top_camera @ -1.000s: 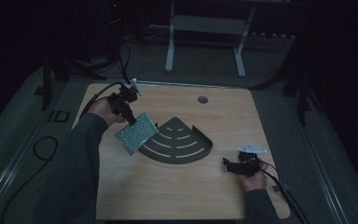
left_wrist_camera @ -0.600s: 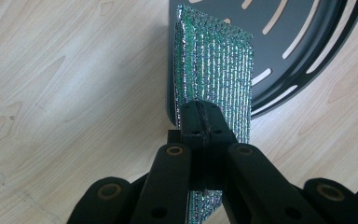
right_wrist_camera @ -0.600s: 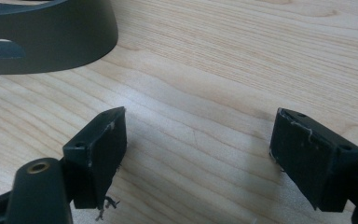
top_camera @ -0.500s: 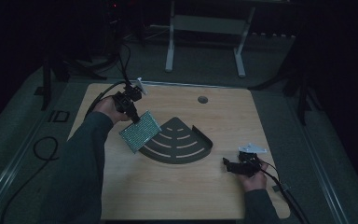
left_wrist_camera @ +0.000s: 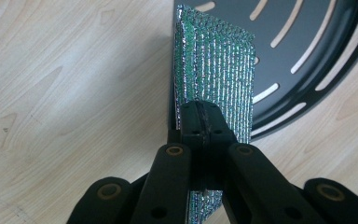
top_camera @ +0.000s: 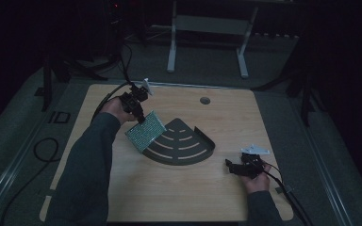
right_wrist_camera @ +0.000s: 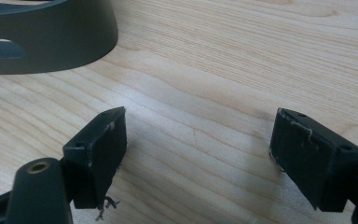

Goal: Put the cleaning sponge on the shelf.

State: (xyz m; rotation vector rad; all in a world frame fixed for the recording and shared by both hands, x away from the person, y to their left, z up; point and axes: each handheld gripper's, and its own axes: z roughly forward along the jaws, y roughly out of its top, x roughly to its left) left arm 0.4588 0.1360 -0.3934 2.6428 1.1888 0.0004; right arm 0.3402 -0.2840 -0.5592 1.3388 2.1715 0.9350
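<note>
My left gripper (left_wrist_camera: 200, 122) pinches a glittering green scouring pad (left_wrist_camera: 219, 70) by one edge, holding it tilted above the wooden table (top_camera: 169, 188), its far edge over the straight side of the dark, slotted fan-shaped tray (top_camera: 181, 143).

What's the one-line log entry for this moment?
left gripper: shut on green scouring pad | pad: held over left edge of dark slotted tray | right gripper: open, nothing between jaws, low over wooden table
</note>
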